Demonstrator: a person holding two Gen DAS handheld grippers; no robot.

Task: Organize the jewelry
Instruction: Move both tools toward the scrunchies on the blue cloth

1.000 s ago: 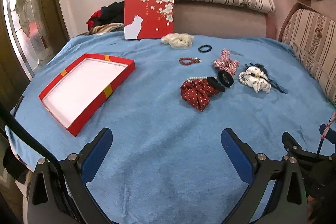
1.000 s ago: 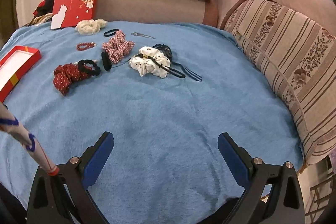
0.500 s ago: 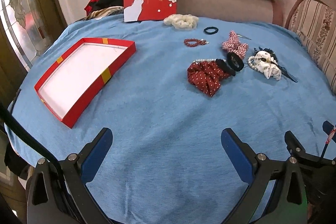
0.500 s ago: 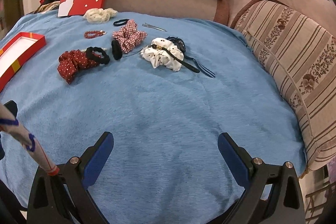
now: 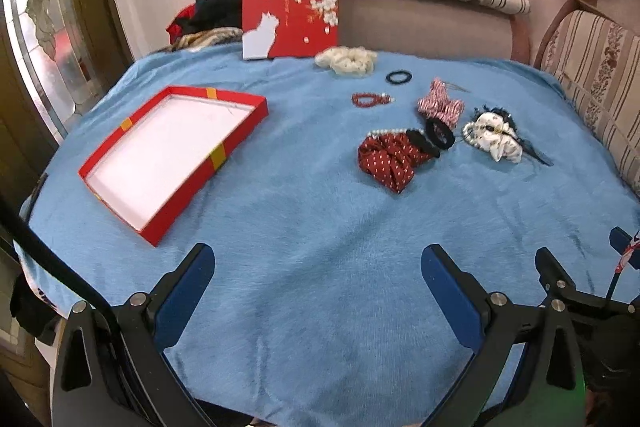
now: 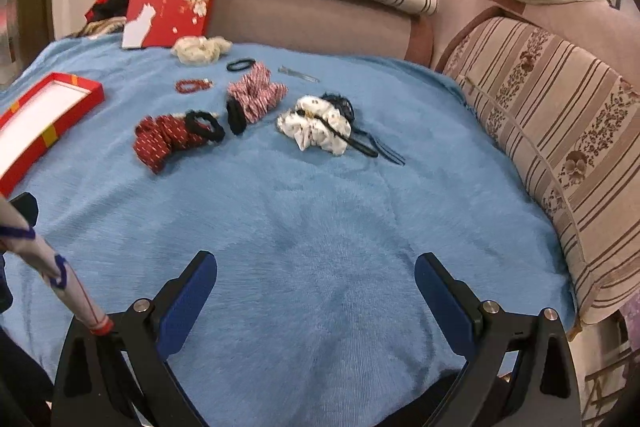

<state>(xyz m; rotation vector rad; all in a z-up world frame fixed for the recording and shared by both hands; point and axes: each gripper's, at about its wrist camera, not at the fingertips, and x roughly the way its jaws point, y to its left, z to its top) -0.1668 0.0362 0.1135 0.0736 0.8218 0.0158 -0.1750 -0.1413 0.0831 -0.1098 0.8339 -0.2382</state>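
Note:
An open red box (image 5: 172,151) with a white inside lies at the left of the blue table; it also shows in the right wrist view (image 6: 44,119). Hair ties and jewelry lie in the middle: a red dotted scrunchie (image 5: 390,159) (image 6: 164,141), a red bead bracelet (image 5: 368,99) (image 6: 192,85), a checked scrunchie (image 5: 440,105) (image 6: 258,95), a white scrunchie (image 5: 494,137) (image 6: 316,129), a cream scrunchie (image 5: 348,61) (image 6: 200,49), black hair ties (image 5: 400,77) (image 6: 204,125). My left gripper (image 5: 316,291) and right gripper (image 6: 316,295) are open and empty, well short of them.
The red box lid (image 5: 290,13) with white flowers leans against the sofa back at the far edge. Striped sofa cushions (image 6: 560,115) border the table on the right. A metal hair clip (image 6: 298,74) lies behind the checked scrunchie.
Both grippers have moved forward over the table toward the items and stay open. Nothing on the table has moved.

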